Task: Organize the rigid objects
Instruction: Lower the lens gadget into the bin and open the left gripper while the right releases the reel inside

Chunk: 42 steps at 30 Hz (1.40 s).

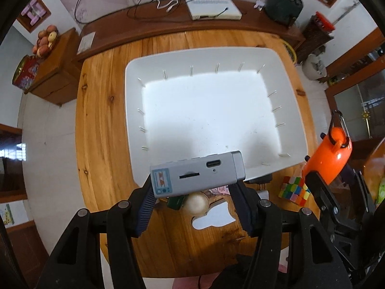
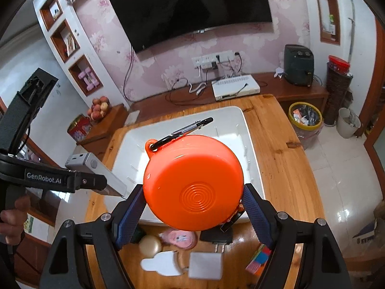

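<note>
Left hand-held gripper (image 1: 196, 187) is clamping a grey gadget (image 1: 197, 173), right hand-held gripper (image 2: 193, 207) squeezes an orange disc (image 2: 192, 183), both over the white tray (image 1: 134, 125).

My left pads (image 1: 146, 207): ribbed dark rubber, clamping matt grey plastic device (image 1: 196, 174). My right fingers grip glossy smooth orange plastic case (image 2: 193, 186), metal clip (image 2: 185, 130). Tray (image 1: 134, 120): smooth white plastic. Table (image 1: 103, 125): varnished knotty wood.

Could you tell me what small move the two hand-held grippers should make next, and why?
Probably carry both a little further forward over the white tray and lower them. The left hand-held gripper holds the grey device only at the tray's near rim, the right hand-held gripper holds the orange round case, and the tray looks empty.
</note>
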Motion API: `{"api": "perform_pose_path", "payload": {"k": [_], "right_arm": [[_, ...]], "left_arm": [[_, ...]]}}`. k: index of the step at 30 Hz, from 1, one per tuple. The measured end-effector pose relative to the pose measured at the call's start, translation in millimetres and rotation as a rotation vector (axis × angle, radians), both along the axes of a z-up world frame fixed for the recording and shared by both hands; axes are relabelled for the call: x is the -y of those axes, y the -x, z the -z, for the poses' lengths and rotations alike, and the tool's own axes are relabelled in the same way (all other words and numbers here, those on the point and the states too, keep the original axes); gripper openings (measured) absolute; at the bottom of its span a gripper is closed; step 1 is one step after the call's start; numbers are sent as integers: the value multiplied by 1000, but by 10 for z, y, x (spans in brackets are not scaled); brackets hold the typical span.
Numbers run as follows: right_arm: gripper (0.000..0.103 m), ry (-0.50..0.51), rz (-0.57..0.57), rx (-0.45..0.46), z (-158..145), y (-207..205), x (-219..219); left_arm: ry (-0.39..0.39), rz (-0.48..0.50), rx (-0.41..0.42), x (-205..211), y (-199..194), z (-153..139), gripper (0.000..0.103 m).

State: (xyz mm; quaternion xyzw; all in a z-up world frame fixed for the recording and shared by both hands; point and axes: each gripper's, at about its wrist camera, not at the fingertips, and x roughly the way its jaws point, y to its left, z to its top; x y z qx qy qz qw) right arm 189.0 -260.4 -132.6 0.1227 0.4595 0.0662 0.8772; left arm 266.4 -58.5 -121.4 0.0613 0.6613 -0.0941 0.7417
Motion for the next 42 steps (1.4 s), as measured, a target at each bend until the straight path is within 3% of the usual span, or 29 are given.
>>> {"api": "perform_pose_path", "payload": {"k": [9, 20, 25, 28, 35, 42], "right_arm": [[81, -20, -69, -127, 455, -390, 69], [81, -45, -115, -235, 805, -649, 36], [81, -34, -107, -283, 937, -727, 54], [81, -38, -106, -275, 952, -754, 81], [81, -25, -123, -277, 977, -797, 43], [81, 5, -140, -172, 743, -752, -48]], "left_arm": [[-42, -71, -89, 80, -176, 325, 62], [-37, -155, -87, 15, -268, 408, 62], [-9, -224, -21, -144, -234, 342, 63], [8, -257, 39, -231, -190, 258, 72], [14, -290, 149, -355, -78, 71, 73], [20, -312, 293, -478, 93, -148, 73]]}}
